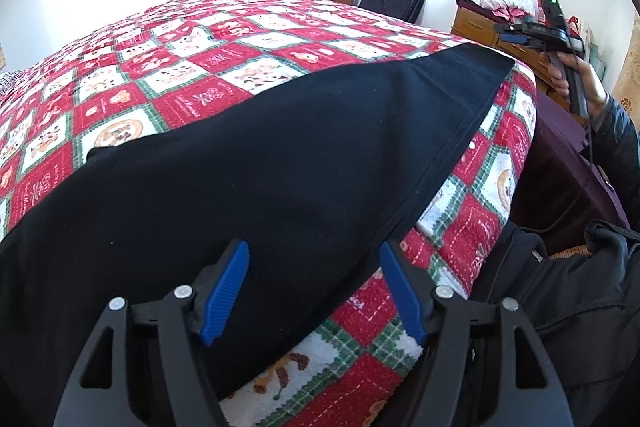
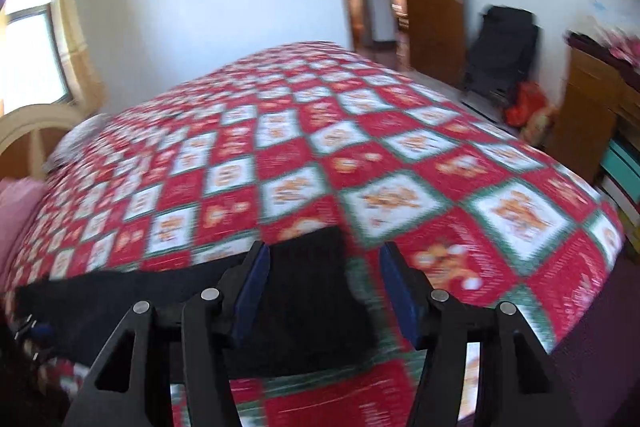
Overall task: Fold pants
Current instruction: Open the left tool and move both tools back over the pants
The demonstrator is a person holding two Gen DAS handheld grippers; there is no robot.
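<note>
Pants [image 1: 248, 163], black and soft, lie flat on the bed [image 1: 208, 39] along its near edge, on top of a quilt [image 2: 360, 155] with red and white squares and little orange pictures. The cloth looks thick and a bit fuzzy, with a stitched hem along one long side and a straight end near the far corner. It makes one long, smooth shape with few bumps, so it looks like the legs are already laid one over the other, though that is a guess. The left gripper [image 1: 314, 285] hangs just over the near part of the pants. Its ribbed blue pads [image 1: 226, 291] are spread wide and pinch nothing. The right gripper [image 2: 324, 291] is above the other end of the pants, where a black corner sticks out on the quilt. Its fingers are spread too, with the cloth under them but not squeezed; this view is blurry. In the left view a hand [image 1: 576, 79] holds that gripper up near the bed's corner. Next, I think each gripper must come down, grab an end, and bring one end over to the other.
</note>
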